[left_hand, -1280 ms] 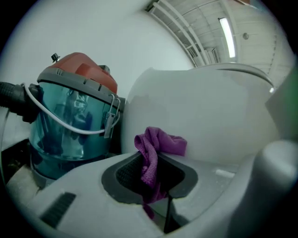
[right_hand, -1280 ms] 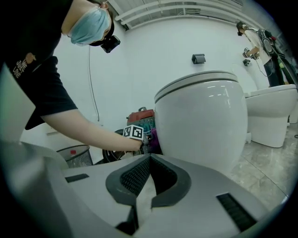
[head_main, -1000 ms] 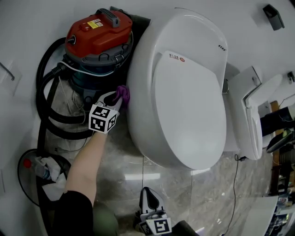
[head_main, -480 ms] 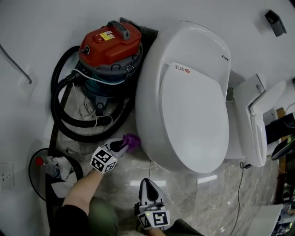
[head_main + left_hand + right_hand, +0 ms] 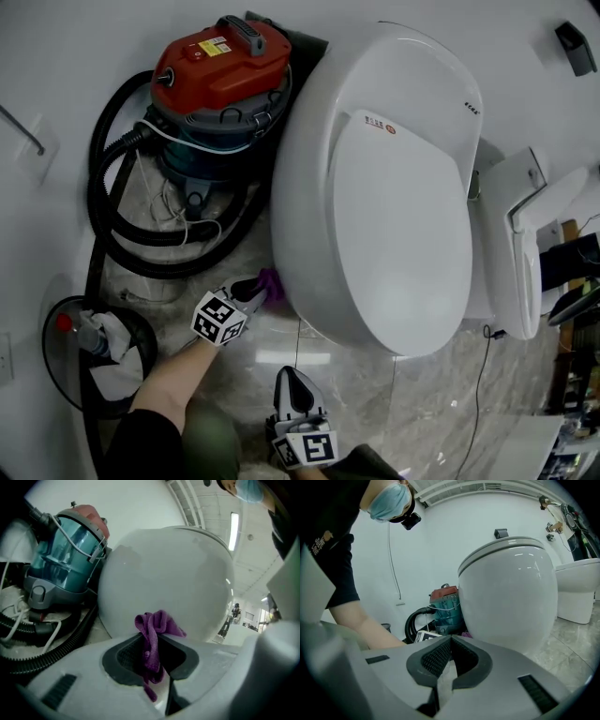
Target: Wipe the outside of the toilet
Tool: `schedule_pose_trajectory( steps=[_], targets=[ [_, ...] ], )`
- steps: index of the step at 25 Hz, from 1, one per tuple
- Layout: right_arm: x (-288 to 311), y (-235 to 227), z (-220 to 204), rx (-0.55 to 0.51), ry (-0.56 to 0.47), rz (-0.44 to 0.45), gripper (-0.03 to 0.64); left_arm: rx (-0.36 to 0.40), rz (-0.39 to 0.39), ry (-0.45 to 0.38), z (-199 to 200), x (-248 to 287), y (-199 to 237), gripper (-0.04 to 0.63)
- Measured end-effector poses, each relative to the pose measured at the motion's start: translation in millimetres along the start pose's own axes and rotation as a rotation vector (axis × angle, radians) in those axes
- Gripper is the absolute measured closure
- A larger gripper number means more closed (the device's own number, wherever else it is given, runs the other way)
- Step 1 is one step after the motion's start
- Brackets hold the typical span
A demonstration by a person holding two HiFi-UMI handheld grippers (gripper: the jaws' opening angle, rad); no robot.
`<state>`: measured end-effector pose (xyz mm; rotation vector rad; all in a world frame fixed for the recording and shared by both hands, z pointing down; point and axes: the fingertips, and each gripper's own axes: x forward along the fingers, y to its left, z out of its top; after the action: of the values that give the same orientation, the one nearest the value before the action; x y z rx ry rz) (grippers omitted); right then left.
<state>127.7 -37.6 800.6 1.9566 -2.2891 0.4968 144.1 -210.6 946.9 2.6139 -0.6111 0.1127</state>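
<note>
A white toilet (image 5: 375, 178) with its lid down fills the middle of the head view. My left gripper (image 5: 251, 292) is shut on a purple cloth (image 5: 273, 287), which presses against the bowl's lower left outside. In the left gripper view the purple cloth (image 5: 154, 632) bunches between the jaws of the left gripper (image 5: 152, 644), right in front of the curved bowl of the toilet (image 5: 164, 573). My right gripper (image 5: 298, 392) hangs low near the picture's bottom edge, shut and holding nothing. The right gripper (image 5: 450, 641) faces the toilet (image 5: 511, 597) from a short distance.
A red and teal vacuum (image 5: 216, 84) with a looped black hose (image 5: 112, 216) stands tight against the toilet's left side. A black bin (image 5: 89, 361) with a bottle and paper sits at lower left. Another white fixture (image 5: 520, 253) stands to the right, with a thin cable (image 5: 480, 375) on the floor.
My left gripper carried the purple cloth along the toilet's side, away from the vacuum and towards the bowl's front. The right gripper stayed low and shut.
</note>
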Motion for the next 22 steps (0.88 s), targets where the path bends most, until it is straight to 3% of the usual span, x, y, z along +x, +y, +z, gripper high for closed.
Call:
schedule_pose_trajectory(
  steps=[5,16,22],
  targets=[
    [-0.8,-6.5,-2.1,0.023,-0.003,-0.015,0.618,-0.032,0.067,-0.053,17.8,13.5,36.3,0.520],
    [-25.9,-29.4,-35.2,0.016,0.085,-0.067,0.618,-0.193,0.364,-0.261,109.5,30.7,144.9,0.520],
    [-22.0,-34.4,-28.1,0.015,0.060,-0.064,0.617,-0.199,0.394,-0.299,113.9,15.5,146.5,0.520]
  ],
)
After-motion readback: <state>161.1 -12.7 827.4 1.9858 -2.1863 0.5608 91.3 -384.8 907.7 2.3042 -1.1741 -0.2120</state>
